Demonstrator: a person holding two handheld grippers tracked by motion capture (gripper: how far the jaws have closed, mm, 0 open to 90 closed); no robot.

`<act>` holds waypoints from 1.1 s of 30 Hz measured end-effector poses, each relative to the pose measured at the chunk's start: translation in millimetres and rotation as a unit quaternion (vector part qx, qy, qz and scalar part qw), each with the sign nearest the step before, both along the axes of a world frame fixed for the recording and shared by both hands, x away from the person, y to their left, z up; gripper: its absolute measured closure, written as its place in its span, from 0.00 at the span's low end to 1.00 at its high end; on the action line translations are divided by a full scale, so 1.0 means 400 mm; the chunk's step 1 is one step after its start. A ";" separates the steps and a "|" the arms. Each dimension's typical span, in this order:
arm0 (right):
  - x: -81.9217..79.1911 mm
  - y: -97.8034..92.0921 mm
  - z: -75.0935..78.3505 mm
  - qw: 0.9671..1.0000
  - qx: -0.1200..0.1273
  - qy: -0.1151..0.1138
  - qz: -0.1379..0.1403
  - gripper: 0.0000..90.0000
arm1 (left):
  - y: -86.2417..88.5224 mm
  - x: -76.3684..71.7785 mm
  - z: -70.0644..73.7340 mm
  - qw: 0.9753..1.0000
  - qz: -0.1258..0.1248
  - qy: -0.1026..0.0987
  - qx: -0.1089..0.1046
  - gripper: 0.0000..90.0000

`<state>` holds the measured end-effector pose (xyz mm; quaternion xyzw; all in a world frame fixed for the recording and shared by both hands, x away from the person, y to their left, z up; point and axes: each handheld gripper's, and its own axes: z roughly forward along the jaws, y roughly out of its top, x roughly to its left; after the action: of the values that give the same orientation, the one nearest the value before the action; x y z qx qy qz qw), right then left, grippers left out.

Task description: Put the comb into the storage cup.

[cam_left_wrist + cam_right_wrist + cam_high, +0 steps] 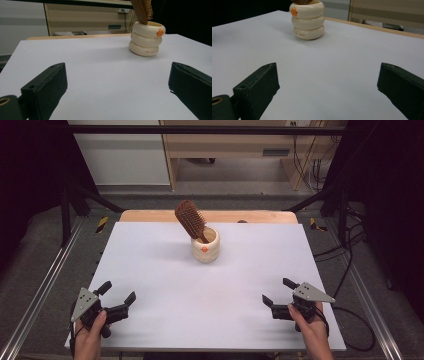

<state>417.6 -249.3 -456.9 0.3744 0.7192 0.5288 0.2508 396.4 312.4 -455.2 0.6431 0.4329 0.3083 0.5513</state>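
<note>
Wooden hairbrush point(190, 218): brown paddle type, standing handle-down in the holder, head leaning back and to the left, bristles facing the right side of the table.

Cream ceramic holder point(205, 245): three stacked rings in form, small orange mark on the front (some tiny lettering on the lowest ring, too small to read); upright, towards the far middle of the table, well apart from both grippers.

Left gripper point(118, 296): near the front left corner of the sheet, held in a hand point(91, 332); jaws spread wide, nothing between them, pointed towards the holder.

Right gripper point(278, 296): near the front right corner, held likewise; jaws spread wide and bare, also aimed inward at the holder.

Step in hand, as judged: starting stance, approach to the brush not yet begun. Next move likely a long reach forward by one gripper to the brush head or the exposed neck of the handle, then a lift straight along the lean; second gripper perhaps needed to steady the holder against tipping.

White sheet point(150, 270): matte, plain, covering the table; strip of bare wooden tabletop point(150, 216) at the far edge.

Room: grey floor, metal rails at both sides, black frame overhead, pale wooden furniture and cables beyond.
</note>
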 end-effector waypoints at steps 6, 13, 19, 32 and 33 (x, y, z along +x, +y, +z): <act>0.001 0.004 -0.002 1.000 -0.002 0.002 0.004 0.04 | -0.010 -0.004 0.000 1.000 -0.004 -0.002 -0.003 0.03; 0.002 0.006 -0.004 1.000 -0.004 0.003 0.007 0.04 | -0.020 -0.007 -0.001 1.000 -0.013 -0.002 -0.001 0.03; 0.003 0.009 -0.006 1.000 -0.003 0.005 0.011 0.04 | -0.034 -0.010 -0.002 1.000 -0.020 -0.003 0.008 0.03; 0.011 0.014 -0.015 1.000 0.007 0.014 0.020 0.04 | -0.058 -0.018 -0.001 0.999 -0.045 -0.001 0.002 0.03; 0.011 0.015 -0.015 1.000 0.008 0.015 0.022 0.04 | -0.060 -0.019 0.000 0.999 -0.047 -0.001 0.000 0.03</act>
<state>422.1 -243.2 -463.0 0.3684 0.7266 0.5342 0.2258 388.8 288.3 -455.4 0.6623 0.4019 0.2828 0.5656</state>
